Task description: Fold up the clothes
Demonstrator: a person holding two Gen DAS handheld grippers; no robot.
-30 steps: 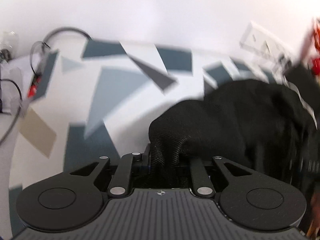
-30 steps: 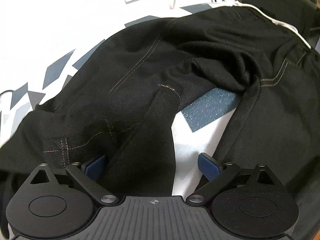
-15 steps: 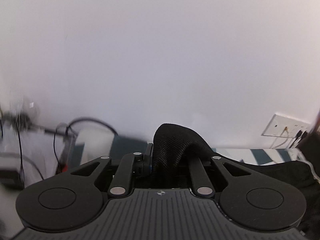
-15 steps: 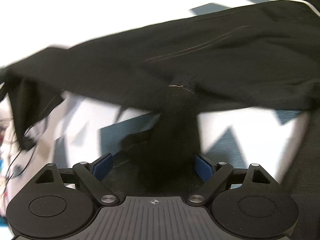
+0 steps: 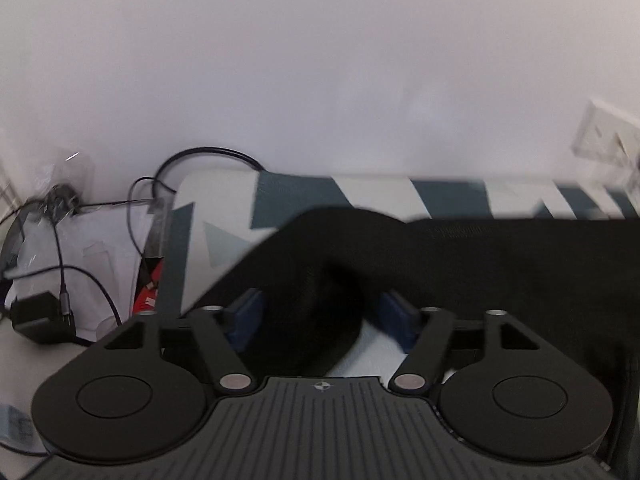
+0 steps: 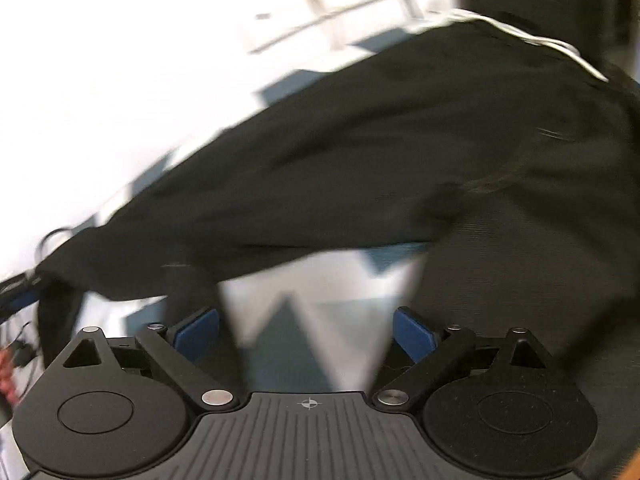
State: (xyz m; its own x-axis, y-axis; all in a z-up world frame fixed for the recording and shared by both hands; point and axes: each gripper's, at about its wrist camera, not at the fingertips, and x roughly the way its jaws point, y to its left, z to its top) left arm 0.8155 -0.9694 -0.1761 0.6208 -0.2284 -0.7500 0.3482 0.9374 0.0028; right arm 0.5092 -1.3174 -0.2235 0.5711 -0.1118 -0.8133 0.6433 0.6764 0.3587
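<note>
Now the left gripper [image 5: 320, 312] has its blue fingers [image 5: 246, 314] apart; they have just been opening. A fold of the black trousers [image 5: 460, 264] lies between them, close to the finger at nine o'clock, and a bit of white cloth shows beside the finger at three o'clock. The fingers do not squeeze the fold. In the left wrist view the trousers spread from the middle out to three o'clock, lying on the tabletop [image 5: 224, 208], which has a white cover with blue-grey shapes. At nine o'clock there are black cables [image 5: 132, 216] and a small black plug block [image 5: 38, 316] by the white wall [image 5: 320, 60]. At two o'clock a white socket plate [image 5: 604, 132] sits on the wall, blurred.

The right gripper [image 6: 306, 330] also has its blue fingers [image 6: 198, 330] wide apart. A thin strip of the trousers hangs just beside the finger at nine o'clock, but the patterned cover shows in most of the gap. In this view the trousers stretch in a long dark band from nine o'clock up to one o'clock, and the picture is blurry. A white cord [image 6: 552, 44] runs along the cloth at one o'clock.
</note>
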